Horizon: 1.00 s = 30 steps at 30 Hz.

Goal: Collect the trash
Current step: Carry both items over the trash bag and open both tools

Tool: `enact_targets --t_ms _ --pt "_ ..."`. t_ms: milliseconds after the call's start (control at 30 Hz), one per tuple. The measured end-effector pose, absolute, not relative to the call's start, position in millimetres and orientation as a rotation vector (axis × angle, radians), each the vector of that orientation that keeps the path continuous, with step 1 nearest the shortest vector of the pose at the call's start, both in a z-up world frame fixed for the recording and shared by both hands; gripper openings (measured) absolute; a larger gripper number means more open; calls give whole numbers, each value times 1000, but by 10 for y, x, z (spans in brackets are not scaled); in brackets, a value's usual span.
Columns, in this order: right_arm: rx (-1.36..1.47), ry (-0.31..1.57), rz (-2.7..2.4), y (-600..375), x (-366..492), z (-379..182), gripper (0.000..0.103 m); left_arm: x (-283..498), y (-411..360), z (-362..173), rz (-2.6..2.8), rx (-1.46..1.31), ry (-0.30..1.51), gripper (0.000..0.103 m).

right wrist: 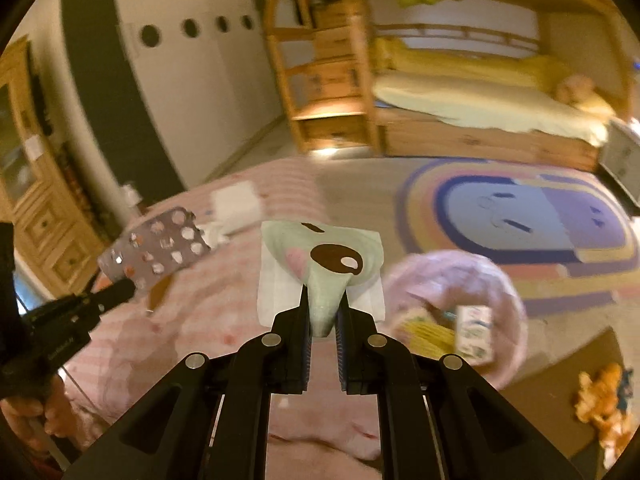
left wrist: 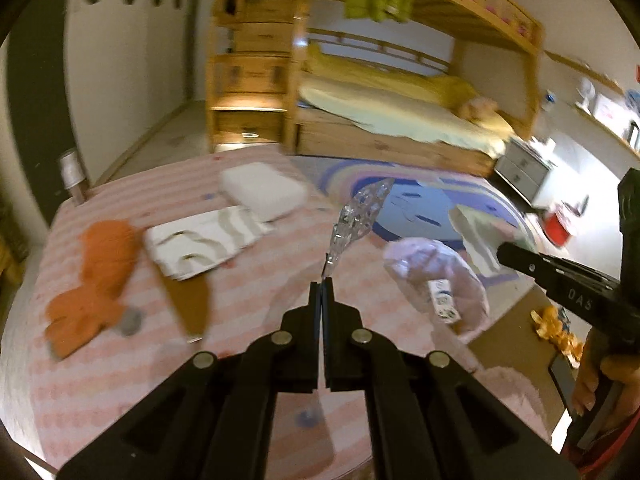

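Observation:
My left gripper (left wrist: pixel 322 280) is shut on the edge of an empty silver pill blister pack (left wrist: pixel 358 220), held up over the pink striped bed (left wrist: pixel 120 380); the pack also shows in the right wrist view (right wrist: pixel 160 250). My right gripper (right wrist: pixel 322 312) is shut on a pale green paper napkin with a dark eye print (right wrist: pixel 326 268), also seen in the left wrist view (left wrist: pixel 480 236). A pink trash basket (right wrist: pixel 460 280) stands to the right of the bed, holding a small carton (right wrist: pixel 474 334) and yellow scraps. It also shows in the left wrist view (left wrist: pixel 436 280).
On the bed lie an orange cloth (left wrist: pixel 96 280), a white folded sheet (left wrist: pixel 200 240) and a white pillow (left wrist: pixel 260 190). A wooden bunk bed (left wrist: pixel 400 120) stands behind. A colourful rug (right wrist: pixel 520 220) covers the floor. An orange toy (right wrist: pixel 600 400) lies at lower right.

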State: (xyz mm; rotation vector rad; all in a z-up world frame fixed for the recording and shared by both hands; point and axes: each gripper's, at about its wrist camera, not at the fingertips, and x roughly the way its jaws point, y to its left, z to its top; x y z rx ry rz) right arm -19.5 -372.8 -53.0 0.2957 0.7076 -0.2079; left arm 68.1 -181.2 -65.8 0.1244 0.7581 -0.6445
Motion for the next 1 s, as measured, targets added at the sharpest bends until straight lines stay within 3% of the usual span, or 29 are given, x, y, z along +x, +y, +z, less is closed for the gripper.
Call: enact_targets --t_ms 600,767,867,900,933,1000 --pt "471 878 -461 -4950 -132 -1333 12 928 -3688 -1104 -912 279 867 0" --pt "507 889 -457 -5140 45 -1497 19 1045 -3947 -1195 -927 302 899 0" --pt "536 918 -452 -5219 122 -1610 39 1105 -3933 -1178 -914 290 895 14" --pt "540 929 -449 -5232 147 -1646 52 1123 -3900 -1169 -909 283 892 29" --pt "536 933 -452 -5235 145 -1658 53 1133 -3841 -1157 -907 272 887 38" --pt "533 938 -456 -5206 123 -1635 53 1129 -3781 -1122 -896 268 878 38"
